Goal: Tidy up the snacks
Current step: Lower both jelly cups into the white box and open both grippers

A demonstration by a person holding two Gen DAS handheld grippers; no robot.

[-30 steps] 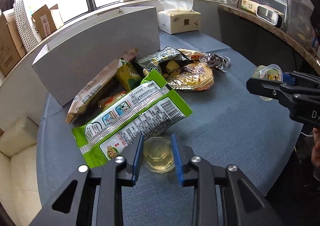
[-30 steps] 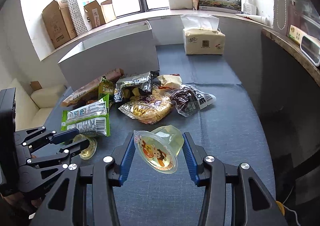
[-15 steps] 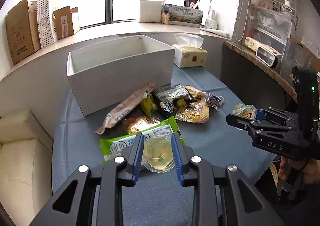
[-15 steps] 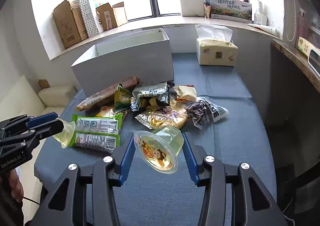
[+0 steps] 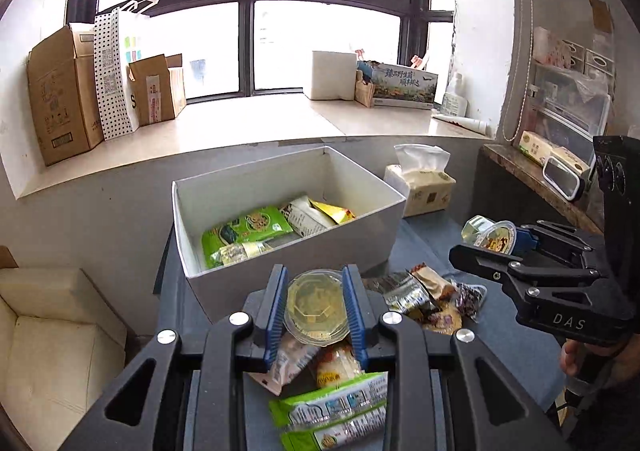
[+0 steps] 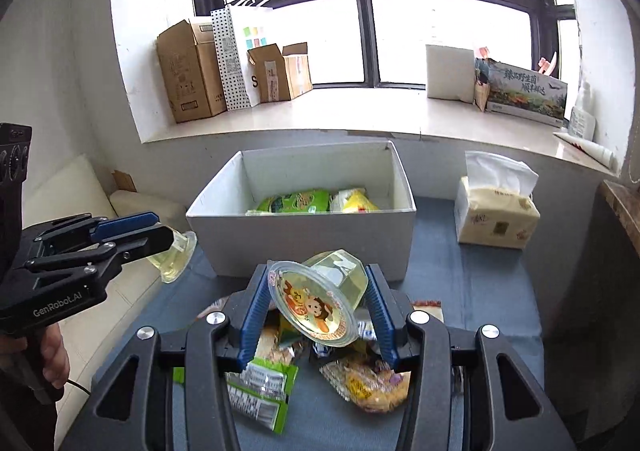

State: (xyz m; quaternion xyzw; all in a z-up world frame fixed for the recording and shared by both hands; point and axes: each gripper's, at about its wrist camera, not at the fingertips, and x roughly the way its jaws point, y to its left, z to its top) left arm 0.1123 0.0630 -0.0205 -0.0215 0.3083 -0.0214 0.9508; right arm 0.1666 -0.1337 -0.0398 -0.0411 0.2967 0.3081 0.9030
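Note:
My left gripper [image 5: 316, 283] is shut on a clear jelly cup [image 5: 316, 309], bottom towards the camera, held in the air above the snack pile. In the right wrist view the same left gripper [image 6: 168, 241] and its jelly cup [image 6: 176, 257] show at the left. My right gripper [image 6: 318, 289] is shut on a second jelly cup [image 6: 316, 301] with a cartoon lid, tilted. From the left wrist view that right gripper [image 5: 486, 247] hangs at the right. Ahead stands the white box [image 5: 356, 239], holding a green packet [image 5: 248, 229] and other snacks.
Loose snack packets [image 6: 364, 383] lie on the blue-grey table [image 6: 472, 291] below both grippers, among them a green packet [image 6: 260, 395]. A tissue box [image 6: 496, 215] stands right of the white box. Cardboard boxes [image 6: 192, 71] line the window sill. A cream sofa [image 5: 52, 343] sits at the left.
Both grippers have risen with their jelly cups and come closer to the white box. The box's inside with its packets now shows; the snack pile has dropped below the fingers.

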